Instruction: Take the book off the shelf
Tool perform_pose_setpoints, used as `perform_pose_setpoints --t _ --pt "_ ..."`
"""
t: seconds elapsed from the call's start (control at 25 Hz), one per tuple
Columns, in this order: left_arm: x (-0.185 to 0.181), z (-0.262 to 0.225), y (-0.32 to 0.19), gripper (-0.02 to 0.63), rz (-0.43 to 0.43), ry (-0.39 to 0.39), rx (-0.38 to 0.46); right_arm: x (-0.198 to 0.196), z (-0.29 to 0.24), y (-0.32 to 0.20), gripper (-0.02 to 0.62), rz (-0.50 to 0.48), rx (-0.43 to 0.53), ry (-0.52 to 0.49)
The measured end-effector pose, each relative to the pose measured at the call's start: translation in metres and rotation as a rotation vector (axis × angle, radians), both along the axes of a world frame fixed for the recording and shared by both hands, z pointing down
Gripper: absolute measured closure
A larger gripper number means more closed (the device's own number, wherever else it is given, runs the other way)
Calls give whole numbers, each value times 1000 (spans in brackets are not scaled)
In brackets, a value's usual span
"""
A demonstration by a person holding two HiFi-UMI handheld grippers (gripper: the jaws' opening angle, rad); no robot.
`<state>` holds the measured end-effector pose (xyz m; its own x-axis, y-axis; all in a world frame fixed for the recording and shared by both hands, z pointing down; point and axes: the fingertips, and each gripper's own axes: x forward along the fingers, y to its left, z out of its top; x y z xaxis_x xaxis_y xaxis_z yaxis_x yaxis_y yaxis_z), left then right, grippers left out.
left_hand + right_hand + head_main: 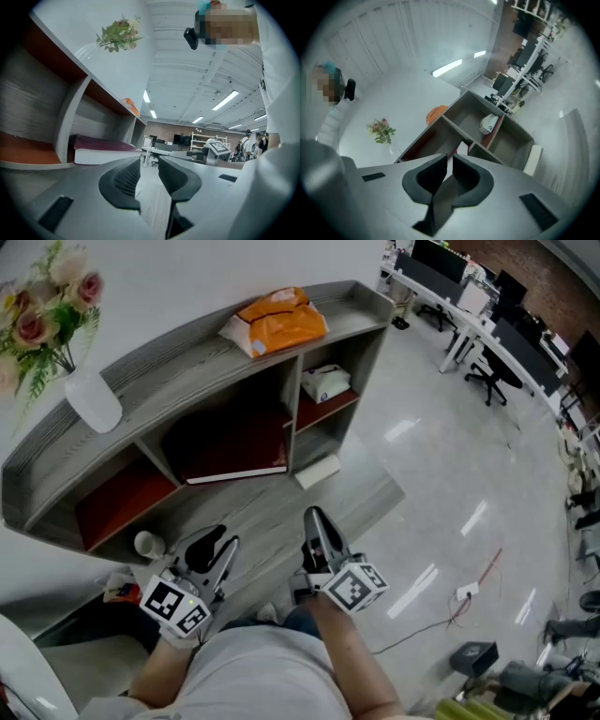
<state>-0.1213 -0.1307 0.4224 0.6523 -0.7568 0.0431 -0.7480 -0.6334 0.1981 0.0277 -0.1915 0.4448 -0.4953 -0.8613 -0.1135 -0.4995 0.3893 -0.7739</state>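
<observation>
A book [236,448] with a dark maroon cover and white page edges lies flat in the middle compartment of the grey shelf unit [187,357]. In the left gripper view the book [105,149] shows ahead and to the left of the jaws. My left gripper [214,554] hangs in front of the shelf, below the book and apart from it, its jaws almost together with nothing between them [149,164]. To its right, my right gripper [319,532] is shut and empty [446,161], pointing toward the shelf.
An orange bag [277,320] and a vase of flowers [89,395] stand on the shelf top. A white packet [326,382] fills the upper right compartment, and a white box [317,471] lies below it. A cup [147,544] sits at lower left. Desks and chairs [487,343] stand far right.
</observation>
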Motion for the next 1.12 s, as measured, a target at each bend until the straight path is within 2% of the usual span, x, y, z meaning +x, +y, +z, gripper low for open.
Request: perform_pose_setpoints --t 0.16,0.2,0.28,0.32,0.44,0.8,1.12 --pt "-1 -1 -3 480 -54 -6 -4 4 7 -23 558 -32 -63 -104" --pt "-1 0 -4 480 -71 -9 -7 3 11 -28 521 -53 -86 -132" --pt "-1 1 -7 480 -111 -11 -15 -2 20 -38 379 -109 -142 -200" --pt "-1 1 -8 480 -133 -9 -19 -5 23 -43 350 -137 -167 -234" --pt "1 2 -13 480 -199 -5 -31 -12 28 -61 331 -202 -198 -297" --pt "-2 3 -12 480 -419 -23 -55 -44 29 -107 314 -403 -271 -396" --pt "-13 10 -5 480 -563 -5 -66 -82 25 -132 314 -542 -307 -418"
